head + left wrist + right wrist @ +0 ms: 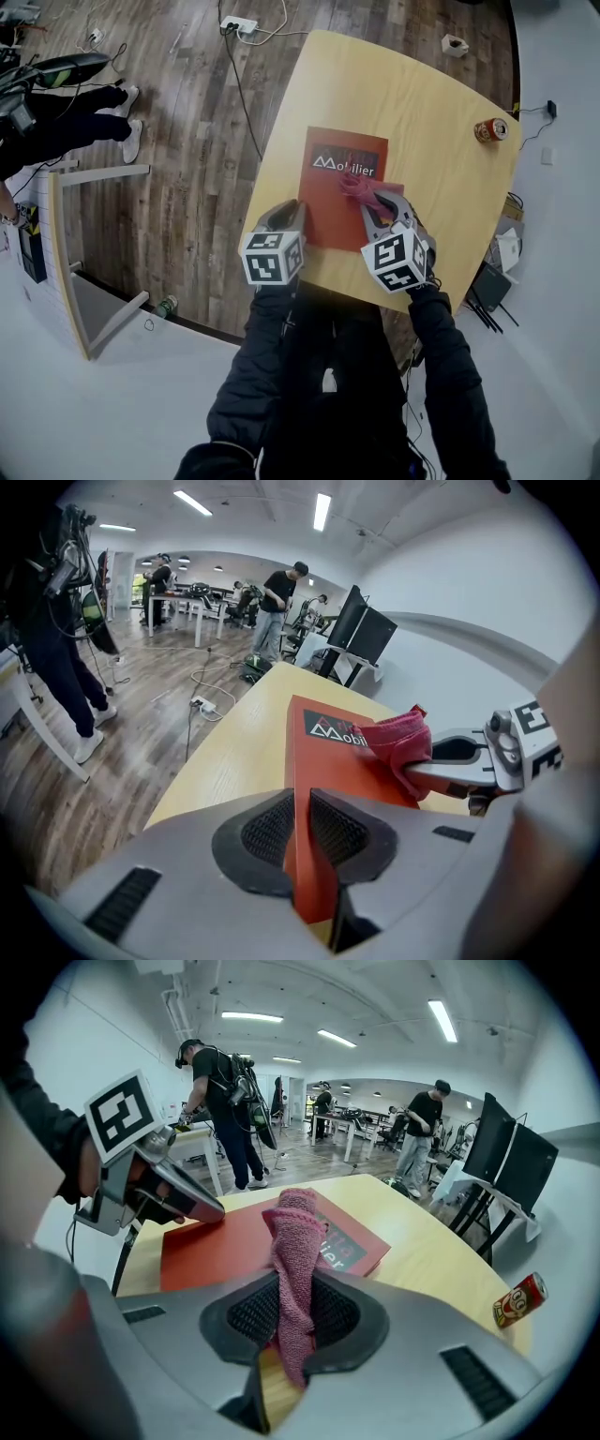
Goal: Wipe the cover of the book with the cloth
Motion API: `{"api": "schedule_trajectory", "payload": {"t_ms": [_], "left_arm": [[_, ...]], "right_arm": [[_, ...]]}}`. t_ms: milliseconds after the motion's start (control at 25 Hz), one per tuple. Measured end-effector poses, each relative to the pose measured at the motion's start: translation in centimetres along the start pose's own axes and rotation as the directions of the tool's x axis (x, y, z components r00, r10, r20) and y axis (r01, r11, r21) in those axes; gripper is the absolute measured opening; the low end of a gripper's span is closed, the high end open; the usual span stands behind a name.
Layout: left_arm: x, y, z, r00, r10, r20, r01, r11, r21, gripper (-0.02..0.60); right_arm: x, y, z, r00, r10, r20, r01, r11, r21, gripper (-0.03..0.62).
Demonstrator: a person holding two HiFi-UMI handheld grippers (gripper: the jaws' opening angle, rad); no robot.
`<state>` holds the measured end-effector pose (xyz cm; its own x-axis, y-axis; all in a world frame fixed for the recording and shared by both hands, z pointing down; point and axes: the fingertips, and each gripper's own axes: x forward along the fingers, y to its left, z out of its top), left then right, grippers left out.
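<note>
Left gripper [300, 832] is clamping the book [328, 211] at its near left corner, and we're pinching the pink cloth [361, 187] in the right gripper [295, 1316], pressing it on the cover's [323, 178] right side. Pushing too hard could pop the book free.

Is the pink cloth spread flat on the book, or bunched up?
Bunched up: the cloth hangs crumpled between the right hand-held gripper's jaws, over the book.

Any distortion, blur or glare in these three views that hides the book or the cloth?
Head view: evenly lit, sharp, no glare on the book, slight bowing near the edges. Left gripper view: strong fisheye, dark corners, soft foreground at right; the book reads clearly. Right gripper view: same fisheye and dark corners; the cloth is sharp, ceiling lights bright but contained.
</note>
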<state>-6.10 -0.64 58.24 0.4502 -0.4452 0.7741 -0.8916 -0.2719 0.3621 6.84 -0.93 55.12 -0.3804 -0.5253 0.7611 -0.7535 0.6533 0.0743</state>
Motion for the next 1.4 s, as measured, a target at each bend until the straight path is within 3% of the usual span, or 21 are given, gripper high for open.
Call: {"api": "schedule_trajectory", "payload": {"t_ms": [1400], "left_arm": [[0.0, -0.1, -0.1, 1.0, 0.008, 0.007, -0.008, 1.0, -0.019, 0.075]], "right_arm": [[-4.2, 7.5, -3.3, 0.989, 0.149, 0.004, -0.149, 0.985, 0.085, 0.08]]}}
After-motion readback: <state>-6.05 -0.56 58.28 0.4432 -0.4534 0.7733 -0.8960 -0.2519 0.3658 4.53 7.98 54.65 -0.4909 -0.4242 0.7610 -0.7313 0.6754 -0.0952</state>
